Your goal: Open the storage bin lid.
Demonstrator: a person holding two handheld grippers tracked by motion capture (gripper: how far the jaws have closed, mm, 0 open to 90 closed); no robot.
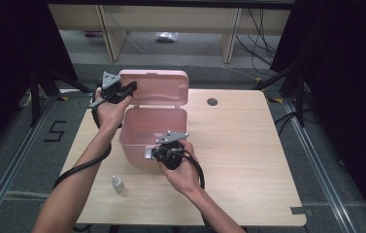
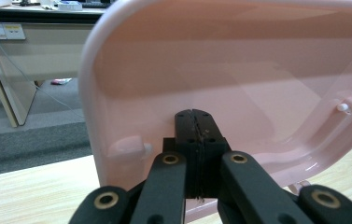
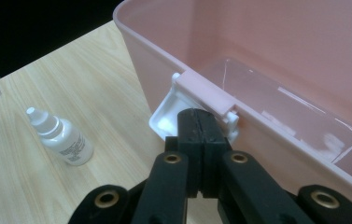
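The left gripper (image 1: 131, 87) is sitting at the left end of the raised lid (image 1: 157, 87) of the pink box (image 1: 154, 133), its 2 jaws pressed together with nothing between them. In the left gripper view the closed tips (image 2: 195, 122) are resting against the lid's inner face (image 2: 239, 79), probably so the lid is being propped upright and kept from dropping back over the opening.

The box is standing near the middle of the wooden table (image 1: 248, 160), open and apparently empty. At its near wall, the right gripper (image 1: 154, 153) is meeting the white latch (image 3: 166, 119) below the rim; its jaws are also pressed shut, and I cannot tell whether they are pinching the latch's edge or merely pushing on it. Holding there is likely steadying the box while the lid is kept open.

A small white dropper bottle (image 1: 117, 183) is lying on the table near the box's front left corner, untouched, within easy reach for going into the box.
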